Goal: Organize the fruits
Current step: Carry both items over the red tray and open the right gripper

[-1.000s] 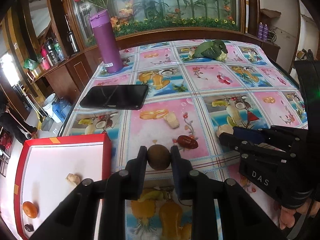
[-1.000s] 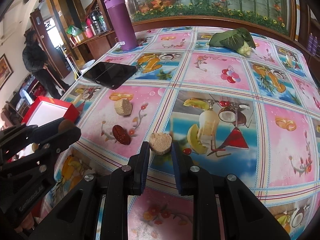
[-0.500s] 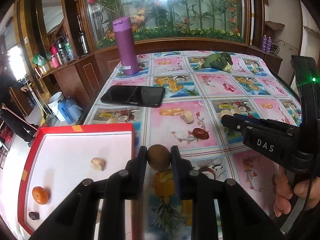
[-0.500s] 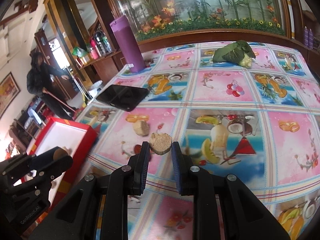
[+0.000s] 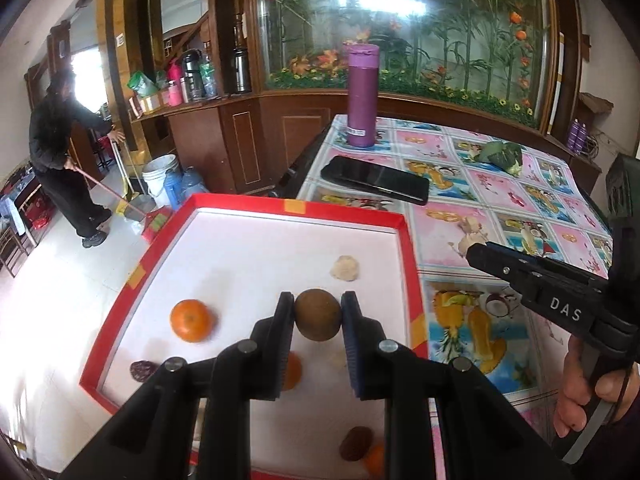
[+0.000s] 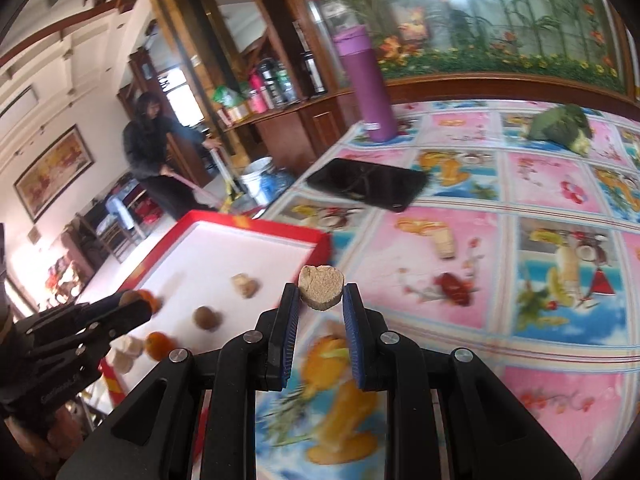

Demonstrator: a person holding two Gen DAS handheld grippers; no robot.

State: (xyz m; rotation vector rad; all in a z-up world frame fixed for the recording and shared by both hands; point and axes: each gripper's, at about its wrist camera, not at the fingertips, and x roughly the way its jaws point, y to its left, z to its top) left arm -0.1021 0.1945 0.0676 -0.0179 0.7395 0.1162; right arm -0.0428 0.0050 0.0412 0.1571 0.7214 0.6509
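My left gripper is shut on a round brown fruit and holds it above the red-rimmed white tray. In the tray lie an orange, a pale lump and dark dates. My right gripper is shut on a tan heart-shaped piece over the tablecloth beside the tray. A red date and a pale chunk lie on the cloth.
A black phone, a purple flask and a green leafy vegetable are on the flowered tablecloth. A person sweeps the floor left of the table. The tray overhangs the table's left edge.
Both grippers have lifted their pieces off the cloth and swung left. The left one now hangs over the tray; the right one has come up beside the tray's corner.
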